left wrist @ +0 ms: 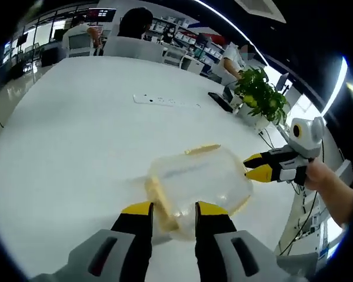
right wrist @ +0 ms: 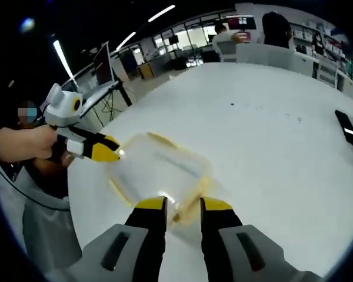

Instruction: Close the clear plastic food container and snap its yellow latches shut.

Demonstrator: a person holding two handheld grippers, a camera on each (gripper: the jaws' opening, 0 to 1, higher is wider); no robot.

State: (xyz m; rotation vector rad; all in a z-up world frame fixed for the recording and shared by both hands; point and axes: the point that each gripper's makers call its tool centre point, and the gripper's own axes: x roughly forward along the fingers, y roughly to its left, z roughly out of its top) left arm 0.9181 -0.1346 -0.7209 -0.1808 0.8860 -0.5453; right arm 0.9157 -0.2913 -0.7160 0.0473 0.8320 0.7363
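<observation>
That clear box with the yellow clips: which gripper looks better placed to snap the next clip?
Probably the left gripper: its jaws straddle a yellow latch on the container. The right gripper sits at the box's opposite side, its tips beside the rim, apparently steadying it.

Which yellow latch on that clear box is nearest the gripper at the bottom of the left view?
The latch between that left gripper's tips; the other latch lies on the far edge.

A white table (left wrist: 76, 135) is being occupied by a white power strip (left wrist: 165, 100), a dark phone (left wrist: 220, 101) and a potted plant (left wrist: 260, 94) at its edge, while chairs (left wrist: 132, 48) and seated people (left wrist: 82, 29) are being seen beyond.
</observation>
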